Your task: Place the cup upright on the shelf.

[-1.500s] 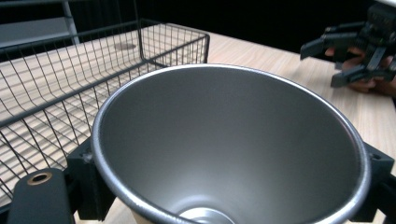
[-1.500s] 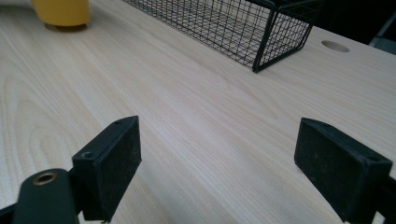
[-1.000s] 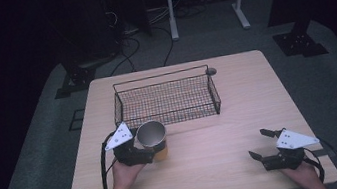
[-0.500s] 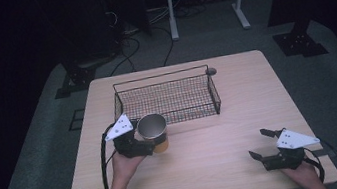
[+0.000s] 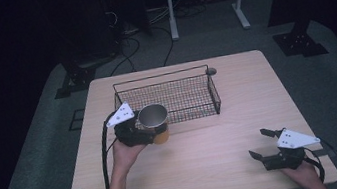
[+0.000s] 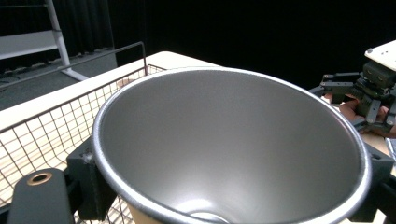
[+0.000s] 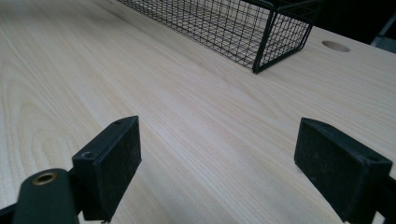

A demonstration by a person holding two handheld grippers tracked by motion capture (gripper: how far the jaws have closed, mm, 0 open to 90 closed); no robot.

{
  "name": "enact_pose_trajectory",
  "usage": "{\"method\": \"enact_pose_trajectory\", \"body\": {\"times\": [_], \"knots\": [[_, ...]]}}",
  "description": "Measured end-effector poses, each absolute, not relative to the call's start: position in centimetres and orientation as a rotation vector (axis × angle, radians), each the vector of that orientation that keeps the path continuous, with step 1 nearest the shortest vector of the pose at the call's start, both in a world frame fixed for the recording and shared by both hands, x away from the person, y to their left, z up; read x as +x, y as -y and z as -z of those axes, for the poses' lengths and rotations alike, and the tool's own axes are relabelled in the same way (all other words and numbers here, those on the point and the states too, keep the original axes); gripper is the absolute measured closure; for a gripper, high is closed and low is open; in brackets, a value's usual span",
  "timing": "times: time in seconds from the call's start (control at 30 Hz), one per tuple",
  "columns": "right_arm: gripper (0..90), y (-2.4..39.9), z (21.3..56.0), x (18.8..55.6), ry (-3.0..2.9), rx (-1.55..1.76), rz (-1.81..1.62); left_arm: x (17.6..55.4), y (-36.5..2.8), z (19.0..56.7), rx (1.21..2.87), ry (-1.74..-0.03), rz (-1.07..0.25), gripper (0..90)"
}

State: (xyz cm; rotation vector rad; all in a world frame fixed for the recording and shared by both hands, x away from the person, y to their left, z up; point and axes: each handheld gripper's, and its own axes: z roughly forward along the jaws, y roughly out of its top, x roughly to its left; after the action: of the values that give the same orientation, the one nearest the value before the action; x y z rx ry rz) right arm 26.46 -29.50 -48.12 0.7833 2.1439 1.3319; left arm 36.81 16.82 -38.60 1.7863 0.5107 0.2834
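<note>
Now, high view: the left gripper (image 5: 142, 130) grips the cup (image 5: 153, 122) upright, just near of the basket (image 5: 167, 96), which lies far and slightly right of it. Against 1 second ago, the cup sits closer to the basket's near rim. Left gripper view: jaws clamp the cup's (image 6: 224, 149) wall. Right gripper view: the right gripper (image 7: 229, 175) gapes wide and empty above the table (image 7: 196, 112).
</note>
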Motion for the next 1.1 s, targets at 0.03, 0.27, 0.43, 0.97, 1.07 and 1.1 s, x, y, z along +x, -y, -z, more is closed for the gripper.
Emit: {"method": "enact_pose_trajectory", "body": {"times": [0.03, 0.27, 0.43, 0.97, 1.07, 1.1], "knots": [[13.7, 29.5, 48.1, 26.5, -2.144, 0.783, -1.332, 37.0, -16.7, 38.4, 1.788, -0.509, -0.282, 12.2], [13.8, 29.5, 48.1, 26.4, -2.143, 0.781, -1.33, 38.6, -16.1, 37.4, 1.779, -0.498, -0.263, 12.2], [13.8, 29.5, 48.1, 26.5, -2.143, 0.781, -1.331, 39.6, -15.8, 36.9, 1.775, -0.5, -0.253, 12.2], [13.8, 29.5, 48.1, 26.5, -2.142, 0.79, -1.334, 43.3, -14.2, 35.4, 1.794, -0.503, -0.246, 12.1], [13.8, 29.5, 48.1, 26.5, -2.14, 0.794, -1.336, 43.8, -14.0, 35.2, 1.789, -0.502, -0.248, 12.1], [13.8, 29.5, 48.1, 26.5, -2.14, 0.794, -1.336, 44.0, -14.0, 35.0, 1.786, -0.501, -0.25, 12.1]]}}
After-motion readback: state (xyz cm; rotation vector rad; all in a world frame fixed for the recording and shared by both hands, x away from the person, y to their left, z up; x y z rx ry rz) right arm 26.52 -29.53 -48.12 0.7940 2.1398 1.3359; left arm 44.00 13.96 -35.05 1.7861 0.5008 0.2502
